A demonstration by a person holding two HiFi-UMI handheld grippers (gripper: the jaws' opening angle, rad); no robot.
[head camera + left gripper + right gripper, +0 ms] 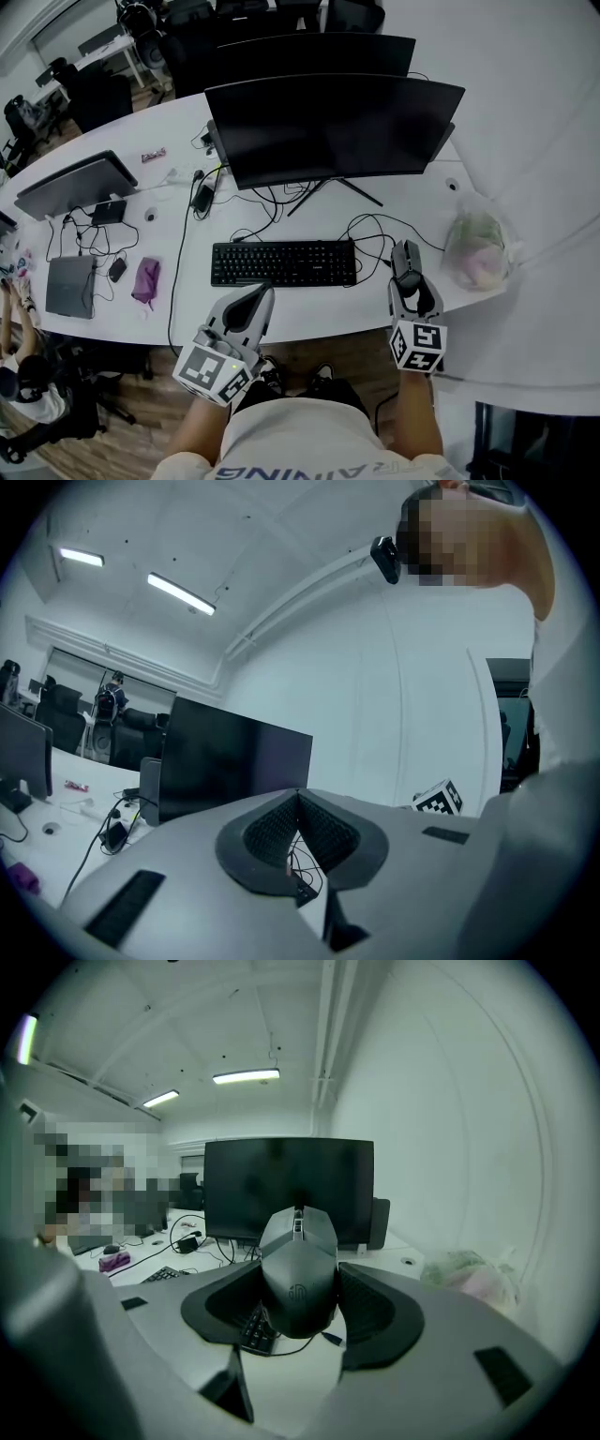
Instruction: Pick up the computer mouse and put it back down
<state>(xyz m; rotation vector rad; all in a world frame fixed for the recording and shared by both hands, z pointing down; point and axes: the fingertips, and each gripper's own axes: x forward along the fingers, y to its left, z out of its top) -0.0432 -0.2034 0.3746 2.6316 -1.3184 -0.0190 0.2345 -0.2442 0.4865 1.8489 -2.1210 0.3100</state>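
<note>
Seen from above: a white curved bench (319, 314) carrying a black keyboard (283, 263) in front of a wide dark monitor (333, 127). Just past the keyboard's right end, a black computer mouse (406, 261), pinched by its two flanks in the right claw (412, 286).

Along the right claw (300, 1283): pads pressed against both sides of the computer mouse (298, 1265), rounded rear toward the camera, scroll wheel and nose pointing away toward the monitor (289, 1185). Long axis in line with the claw's reach, running from the person toward the screen. Keyboard (251, 1327) keys and bare bench showing under the rear end, so apparently clear of the surface.

To the right, near the bench edge, a crumpled plastic bag (476, 248).

Left claw (261, 292) near the bench's front edge below the keyboard; along the left claw (298, 803), pads pressed together with nothing between them.
</note>
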